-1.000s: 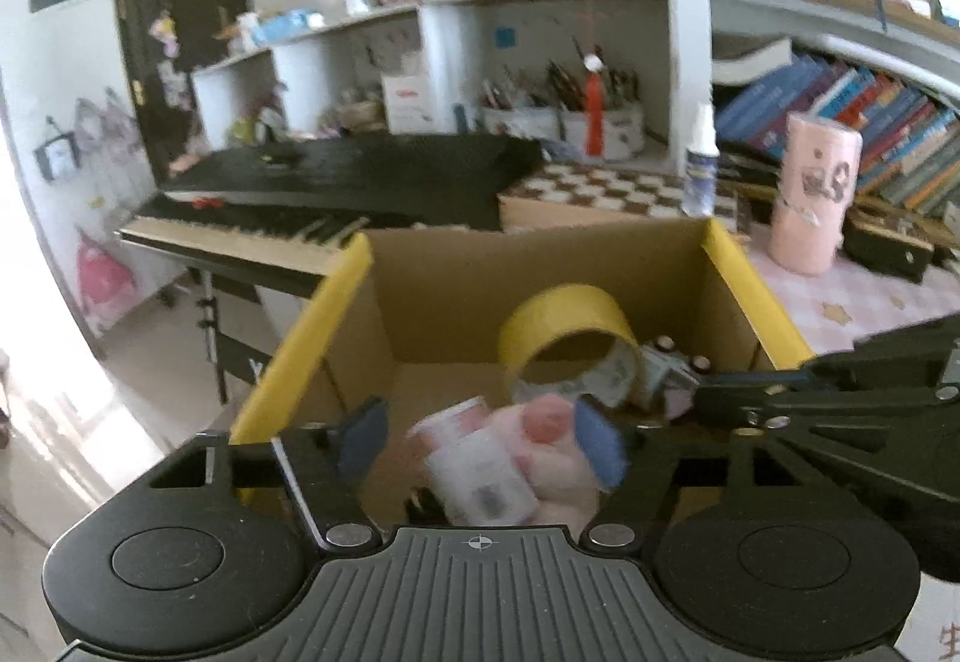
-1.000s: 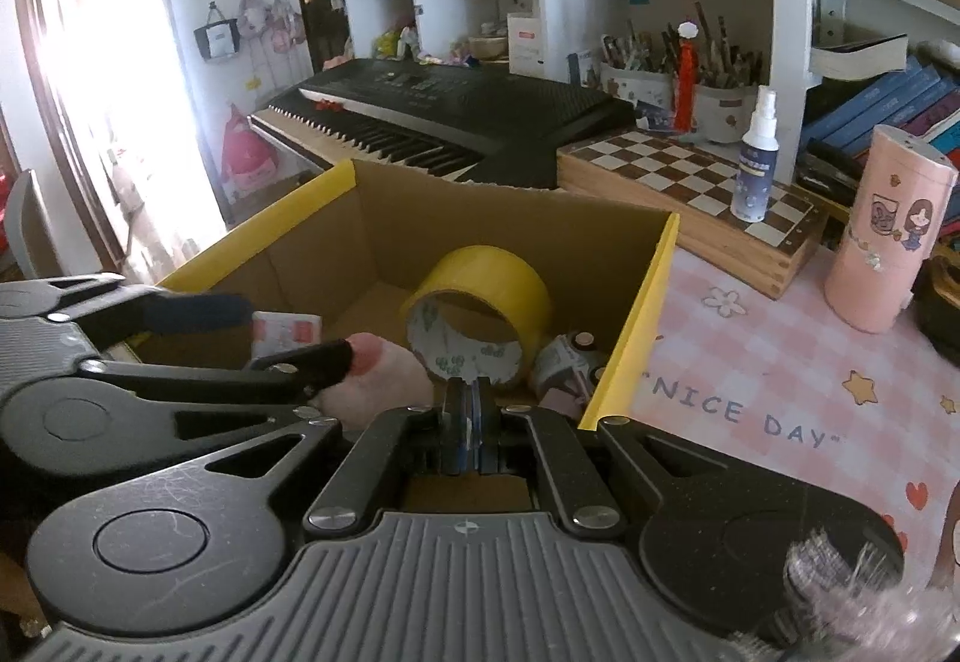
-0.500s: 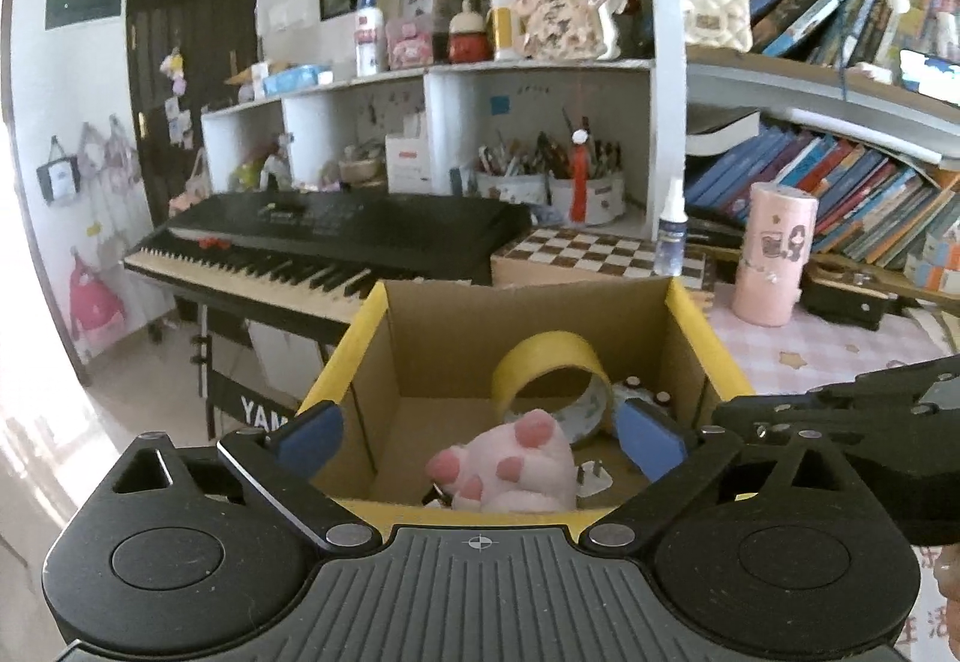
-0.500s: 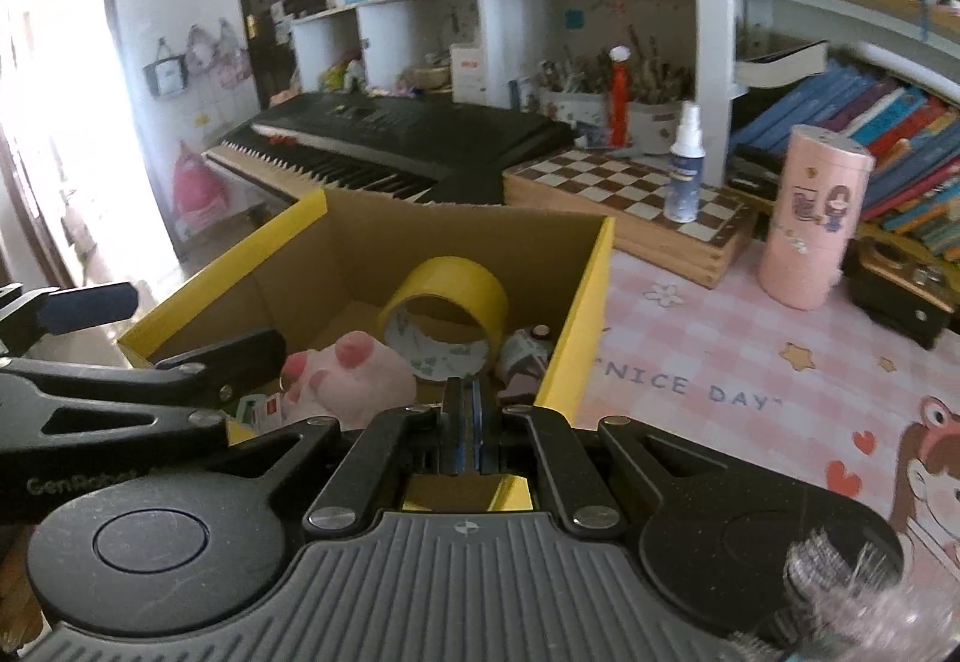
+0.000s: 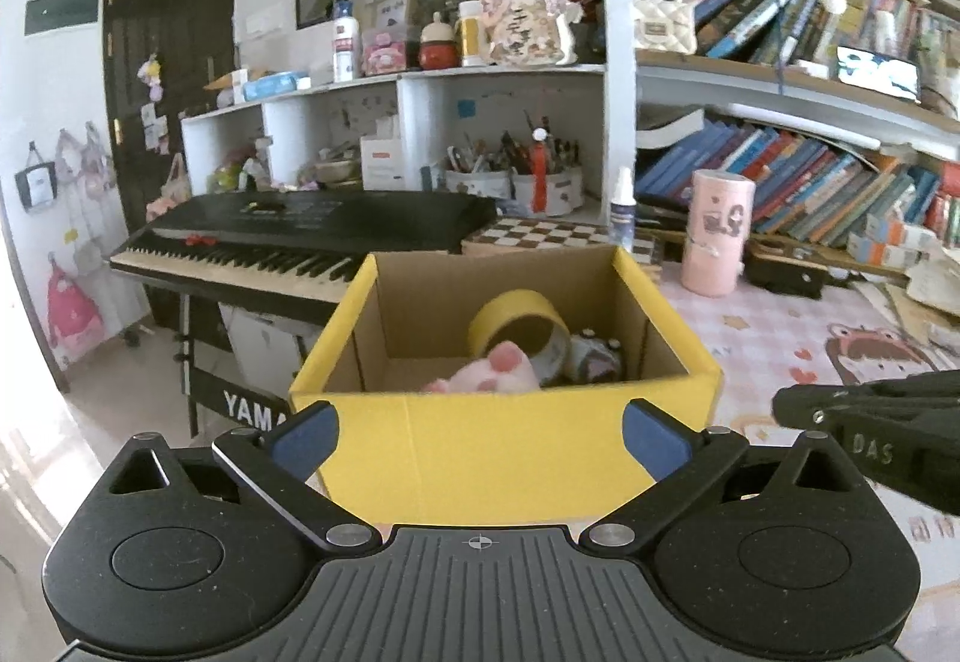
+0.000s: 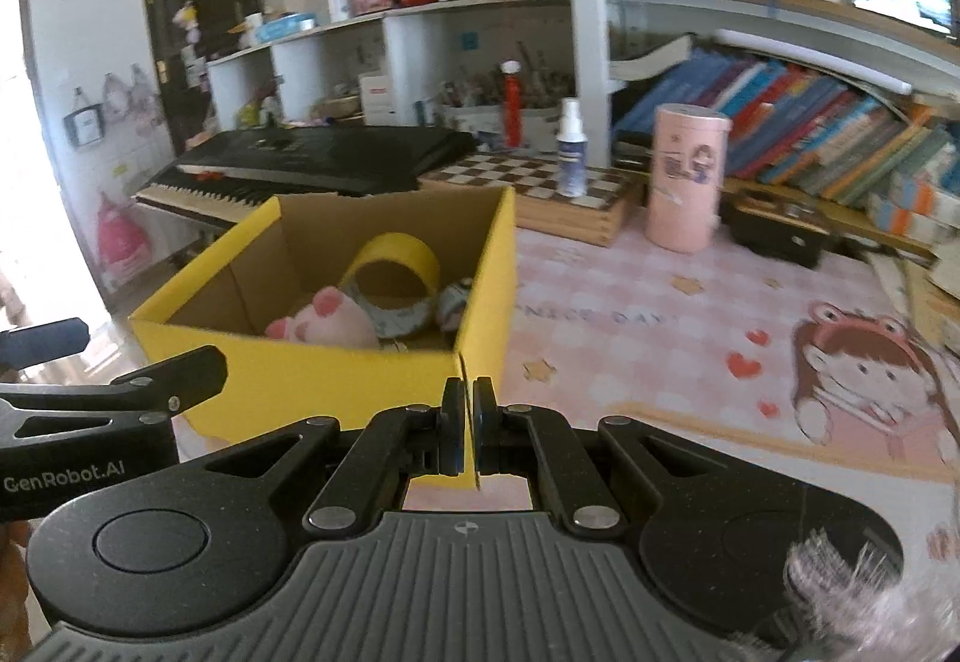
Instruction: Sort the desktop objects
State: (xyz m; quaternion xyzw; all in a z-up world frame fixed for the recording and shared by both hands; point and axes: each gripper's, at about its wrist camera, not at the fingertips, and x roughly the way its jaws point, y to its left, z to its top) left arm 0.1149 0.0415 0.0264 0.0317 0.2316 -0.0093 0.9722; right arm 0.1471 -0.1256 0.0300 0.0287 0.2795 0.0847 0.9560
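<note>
A yellow cardboard box (image 5: 498, 458) stands on the pink desk mat, also in the right wrist view (image 6: 336, 374). Inside lie a pink plush paw (image 5: 504, 371) (image 6: 327, 323), a yellow tape roll (image 5: 519, 317) (image 6: 393, 272) and a small grey item (image 5: 591, 359). My left gripper (image 5: 480, 437) is open and empty, in front of the box's near wall. My right gripper (image 6: 467, 431) is shut and empty, near the box's front right corner.
A pink cylinder (image 6: 687, 176), a spray bottle (image 6: 570, 146) on a chessboard box (image 6: 540, 188), a black case (image 6: 780, 233) and book rows stand behind. A keyboard piano (image 5: 300, 236) lies left of the desk. The pink mat (image 6: 690, 362) spreads right of the box.
Both grippers have pulled back and up out of the box. The left gripper let go of the small white item and the plush and has opened wide. The right stayed shut.
</note>
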